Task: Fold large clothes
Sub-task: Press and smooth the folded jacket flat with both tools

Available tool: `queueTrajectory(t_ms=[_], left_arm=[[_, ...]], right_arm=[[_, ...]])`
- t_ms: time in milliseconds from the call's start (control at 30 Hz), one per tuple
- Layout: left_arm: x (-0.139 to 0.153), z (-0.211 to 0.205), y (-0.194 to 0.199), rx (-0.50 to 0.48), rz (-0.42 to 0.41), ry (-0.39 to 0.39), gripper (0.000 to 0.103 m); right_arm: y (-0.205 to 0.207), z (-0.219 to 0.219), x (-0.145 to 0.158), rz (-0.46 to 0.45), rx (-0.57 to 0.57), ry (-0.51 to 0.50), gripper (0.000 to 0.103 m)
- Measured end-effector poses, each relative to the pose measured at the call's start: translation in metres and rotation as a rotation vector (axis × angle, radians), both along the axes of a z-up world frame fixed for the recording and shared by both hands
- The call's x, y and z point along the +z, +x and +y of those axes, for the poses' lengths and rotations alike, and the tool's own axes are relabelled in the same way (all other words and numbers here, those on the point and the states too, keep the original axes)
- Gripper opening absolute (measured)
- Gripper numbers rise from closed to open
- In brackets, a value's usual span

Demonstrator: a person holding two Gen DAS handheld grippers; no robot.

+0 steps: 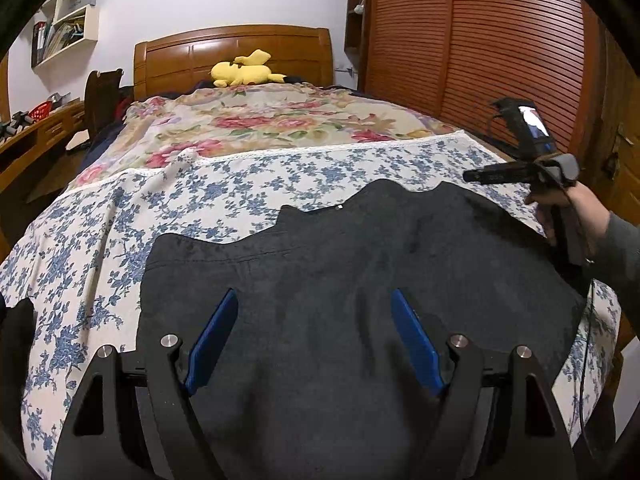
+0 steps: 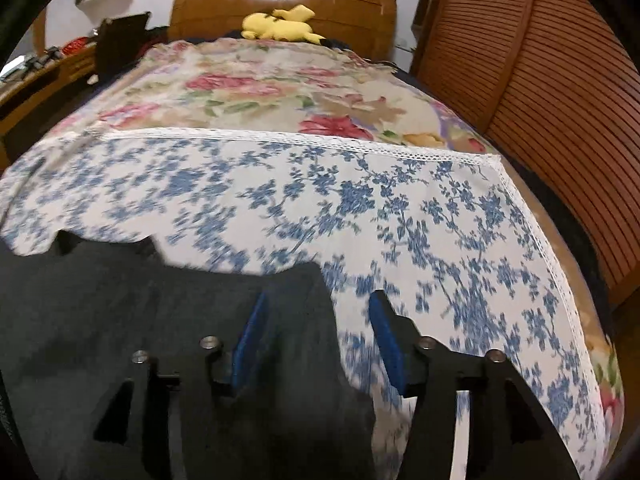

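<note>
A bedroom, with a bed [image 1: 120,216] filling most of it: wooden headboard [image 1: 236,56] at the far end, a yellow plush toy [image 1: 244,72] lying against it, a pink-flowered cover [image 1: 256,124] on the far half and a blue-flowered sheet [image 1: 224,184] with a lace edge over the near half. At the far left, white wall shelves [image 1: 68,24] hang above a wooden worktop [image 1: 36,136] with clutter on it. To the right stands a slatted wooden wardrobe [image 1: 480,48].

The dark garment [image 1: 340,264] lies spread flat on the blue-flowered sheet at the near end of the bed, its ragged far edge reaching about halfway up that sheet.

The left claw [image 1: 314,342] hangs over the middle of the garment, its blue fingers [image 1: 212,340] spread wide with nothing between them.

The right claw [image 2: 320,340] sits over the garment's right edge, jaws apart and not pressing on anything; dark cloth lies under its left finger and bare sheet under the right. In the left view, the person's hand [image 1: 560,208] holds that tool at the garment's far right corner.
</note>
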State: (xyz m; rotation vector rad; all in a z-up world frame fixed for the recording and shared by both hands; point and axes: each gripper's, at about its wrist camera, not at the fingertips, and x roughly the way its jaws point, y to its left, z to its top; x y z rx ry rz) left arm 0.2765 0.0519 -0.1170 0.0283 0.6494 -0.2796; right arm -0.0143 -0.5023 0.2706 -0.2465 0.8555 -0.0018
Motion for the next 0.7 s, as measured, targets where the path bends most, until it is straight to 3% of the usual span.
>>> queueTrajectory(t_ms=[100,433,700], left_arm=[[0.004,-0.009,-0.007,-0.02,-0.014,0.021,0.08],[0.012,-0.033,-0.034,-0.075,-0.045,0.04,0.08],[0.017,-0.044,-0.061,-0.122,-0.068,0.029,0.08]], right_arm=[[-0.036,0.0,0.002,0.024,0.05,-0.026,0.055],[-0.15,-0.032,0.003,0.082,0.149,0.046,0.055],[-0.172,-0.07,-0.026,0.167,0.105,0.05,0.055]])
